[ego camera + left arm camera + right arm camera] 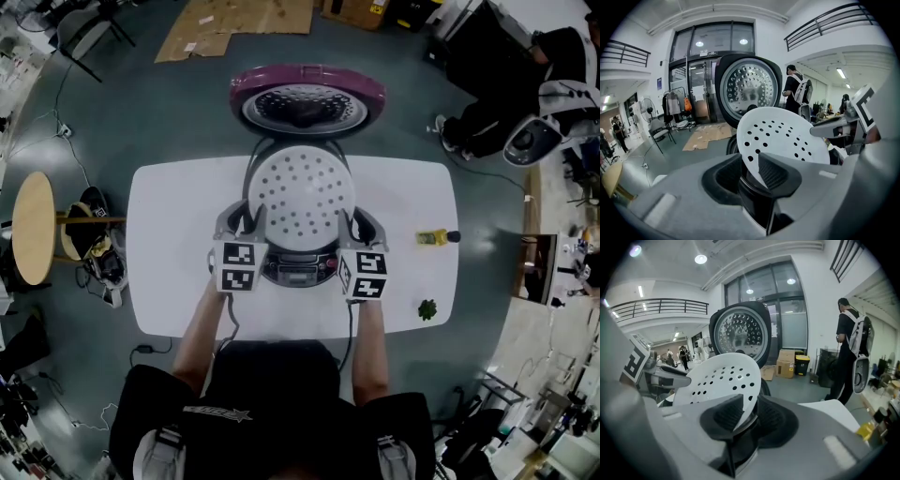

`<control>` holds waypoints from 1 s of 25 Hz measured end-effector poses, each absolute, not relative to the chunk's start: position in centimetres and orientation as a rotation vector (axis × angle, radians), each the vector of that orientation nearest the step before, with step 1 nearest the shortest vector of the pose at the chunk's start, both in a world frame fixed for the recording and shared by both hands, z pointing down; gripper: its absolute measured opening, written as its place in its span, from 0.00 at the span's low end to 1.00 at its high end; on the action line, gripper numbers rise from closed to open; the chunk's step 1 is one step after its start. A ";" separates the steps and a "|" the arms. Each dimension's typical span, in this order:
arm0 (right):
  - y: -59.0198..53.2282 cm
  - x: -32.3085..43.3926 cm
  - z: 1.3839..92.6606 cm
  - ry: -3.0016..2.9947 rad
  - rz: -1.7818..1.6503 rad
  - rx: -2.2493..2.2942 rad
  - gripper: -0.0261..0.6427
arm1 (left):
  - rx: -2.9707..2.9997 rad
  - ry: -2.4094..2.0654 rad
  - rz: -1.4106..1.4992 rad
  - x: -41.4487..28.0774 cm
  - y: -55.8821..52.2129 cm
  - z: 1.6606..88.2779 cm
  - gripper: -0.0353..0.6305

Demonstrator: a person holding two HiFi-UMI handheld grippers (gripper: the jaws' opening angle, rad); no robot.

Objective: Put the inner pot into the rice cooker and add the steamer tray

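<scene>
A white perforated steamer tray (302, 197) hangs tilted over the body of the rice cooker (298, 267), which stands on the white table (159, 262). My left gripper (246, 223) is shut on the tray's left rim, my right gripper (349, 225) on its right rim. The cooker's lid (307, 98) stands open behind, with a maroon edge and a metal inner plate. In the left gripper view the tray (783, 136) rises from my left gripper (752, 164) towards the lid (749, 89). The right gripper view shows the tray (719, 378) clamped in my right gripper (747, 416). The tray hides the cooker's opening.
A small yellow object (431, 237) and a small green one (427, 308) lie on the table's right side. A round wooden stool (36, 228) stands to the left, with flattened cardboard (234, 23) on the floor behind. A person (848, 348) stands beyond the table.
</scene>
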State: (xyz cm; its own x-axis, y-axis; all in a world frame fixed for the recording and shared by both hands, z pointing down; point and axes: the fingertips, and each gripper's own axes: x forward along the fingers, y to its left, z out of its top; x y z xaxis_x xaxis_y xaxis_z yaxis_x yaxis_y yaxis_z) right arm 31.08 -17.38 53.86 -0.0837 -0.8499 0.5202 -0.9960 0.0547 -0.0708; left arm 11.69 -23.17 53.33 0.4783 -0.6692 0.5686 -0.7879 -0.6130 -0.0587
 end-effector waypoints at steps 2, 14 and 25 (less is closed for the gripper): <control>-17.5 31.1 54.2 -1.999 0.608 1.847 0.18 | 2.505 -1.254 0.839 11.8 -23.3 53.7 0.23; -18.5 31.3 56.0 -1.960 0.656 1.772 0.19 | 2.443 -1.225 0.972 11.8 -23.8 55.7 0.24; -19.0 31.3 57.1 -1.960 0.683 1.689 0.20 | 2.405 -1.186 1.064 11.9 -24.0 56.8 0.26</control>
State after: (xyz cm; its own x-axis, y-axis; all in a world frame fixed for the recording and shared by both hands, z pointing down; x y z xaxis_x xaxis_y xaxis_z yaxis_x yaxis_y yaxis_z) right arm 31.28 -19.00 57.10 -0.1391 -0.7608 0.6339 -0.9900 0.1221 -0.0707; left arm 11.92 -24.02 56.78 0.3998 -0.5806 0.7093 -0.7678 -0.6348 -0.0869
